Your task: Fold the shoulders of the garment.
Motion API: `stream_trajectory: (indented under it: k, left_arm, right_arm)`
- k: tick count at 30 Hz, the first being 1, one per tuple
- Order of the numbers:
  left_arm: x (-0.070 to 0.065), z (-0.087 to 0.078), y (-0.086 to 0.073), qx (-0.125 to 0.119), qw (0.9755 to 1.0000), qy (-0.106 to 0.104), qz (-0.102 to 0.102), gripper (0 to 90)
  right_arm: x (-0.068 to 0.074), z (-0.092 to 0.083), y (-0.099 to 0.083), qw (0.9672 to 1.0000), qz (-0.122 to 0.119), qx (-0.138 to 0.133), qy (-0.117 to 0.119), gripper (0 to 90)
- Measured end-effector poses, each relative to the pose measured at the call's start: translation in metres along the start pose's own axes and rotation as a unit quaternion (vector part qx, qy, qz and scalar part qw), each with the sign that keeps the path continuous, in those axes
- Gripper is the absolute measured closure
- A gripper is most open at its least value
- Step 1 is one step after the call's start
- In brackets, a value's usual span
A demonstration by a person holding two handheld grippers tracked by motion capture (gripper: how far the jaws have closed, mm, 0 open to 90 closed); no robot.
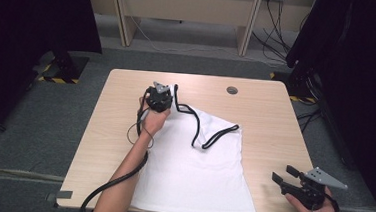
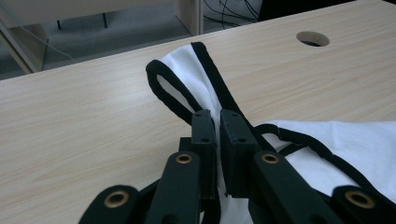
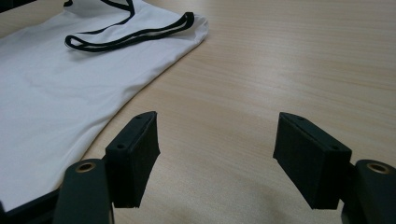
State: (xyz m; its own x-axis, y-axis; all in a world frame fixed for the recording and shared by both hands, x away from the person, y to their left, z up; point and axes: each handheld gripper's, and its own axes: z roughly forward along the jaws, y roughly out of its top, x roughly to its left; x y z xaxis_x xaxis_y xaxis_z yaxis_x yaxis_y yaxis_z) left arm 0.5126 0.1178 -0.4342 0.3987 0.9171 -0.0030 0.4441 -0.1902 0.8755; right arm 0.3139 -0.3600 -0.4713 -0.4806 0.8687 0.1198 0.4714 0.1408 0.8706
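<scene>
The white sleeveless cotton top with black trim [image 1: 197,167] is spread on the pale wooden table [image 1: 270,122]. Its left shoulder strap [image 2: 187,79] is clamped by the left gripper [image 2: 218,122]. The strap should be drawn outward gently, so the fabric is flattened. The right gripper [image 3: 215,154] is held unclenched near the table's right edge, where free room is left.

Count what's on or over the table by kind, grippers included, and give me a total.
White tank top with black trim: 1
Gripper: 2, the left gripper shut on a tank top strap, the right gripper open
Total: 3
</scene>
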Motion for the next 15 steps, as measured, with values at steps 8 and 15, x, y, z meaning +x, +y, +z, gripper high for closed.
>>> stream_trajectory:
  k: [8, 15]
  left_arm:
    - [-0.009, -0.011, -0.013, -0.005, 0.9999, -0.005, 0.008, 84.1]
    - [-0.015, -0.023, -0.021, -0.016, 0.9997, -0.009, 0.014, 83.5]
  right_arm:
    - [0.001, 0.001, 0.0, 1.0, -0.001, 0.001, -0.001, 30.9]
    - [0.001, 0.001, 0.001, 1.0, -0.004, 0.002, -0.001, 30.9]
